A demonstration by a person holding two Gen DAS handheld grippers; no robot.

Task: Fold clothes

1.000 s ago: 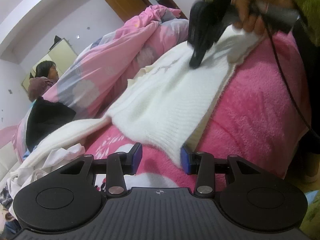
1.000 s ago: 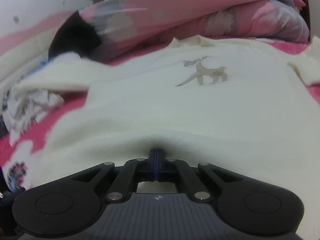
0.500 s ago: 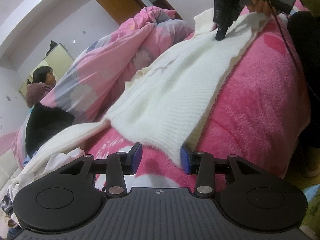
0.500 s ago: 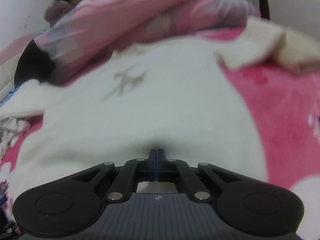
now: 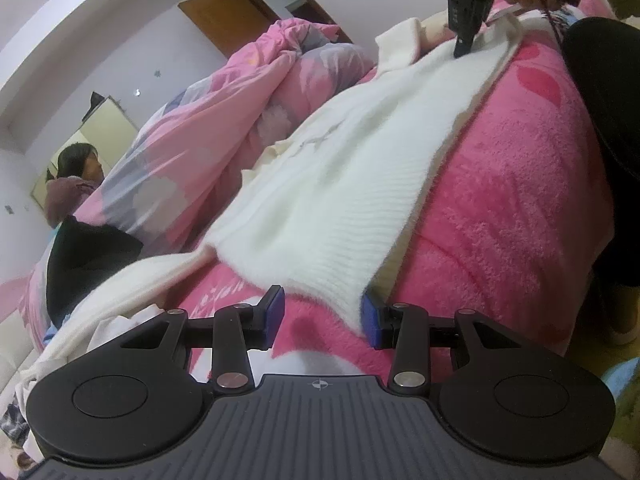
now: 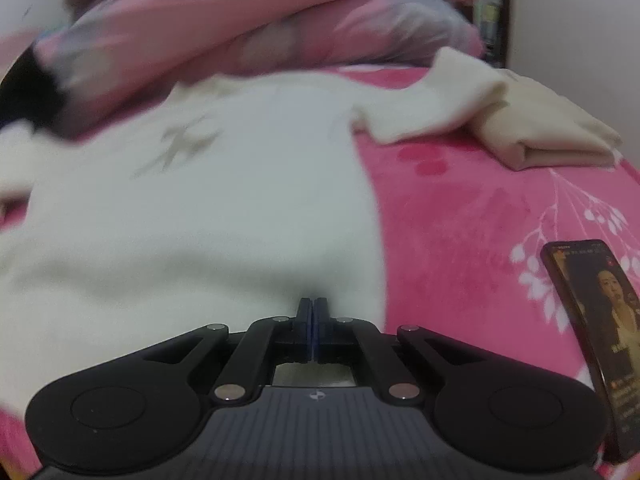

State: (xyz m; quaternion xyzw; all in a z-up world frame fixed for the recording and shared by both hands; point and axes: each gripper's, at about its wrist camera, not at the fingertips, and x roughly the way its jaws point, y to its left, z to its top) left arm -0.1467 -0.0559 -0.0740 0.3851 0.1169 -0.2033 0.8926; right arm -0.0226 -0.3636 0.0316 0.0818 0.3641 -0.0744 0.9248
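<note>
A white knit sweater [image 5: 340, 184] is spread flat on the pink fleece blanket [image 5: 520, 208] of the bed, its ribbed hem toward the left claw [image 5: 322, 316] and its upper part under the right claw [image 6: 310, 310]. The left claw is spread, with the hem corner lying between its blue pads [image 5: 370, 318]; no pinch on the cloth can be seen. The right claw is pressed together, its tips set against the sweater near the edge. Whether a fold of knit is caught between them cannot be told, since the tips are sunk in soft white cloth.

The step in hand is judged to be smoothing and squaring the garment before a fold. It would be done well if the fabric were drawn taut without being dragged off line, the hem corner kept in place, and the sleeve [image 6: 420, 104] by the folded beige garment [image 6: 548, 136] laid straight first.

The right wrist view is blurred, so the grey motif [image 6: 180, 148] is hard to read. The other sleeve [image 5: 132, 280] trails off toward a heap of clothes and is partly cut off. A phone [image 6: 592, 320] lies at the frame's edge.
</note>
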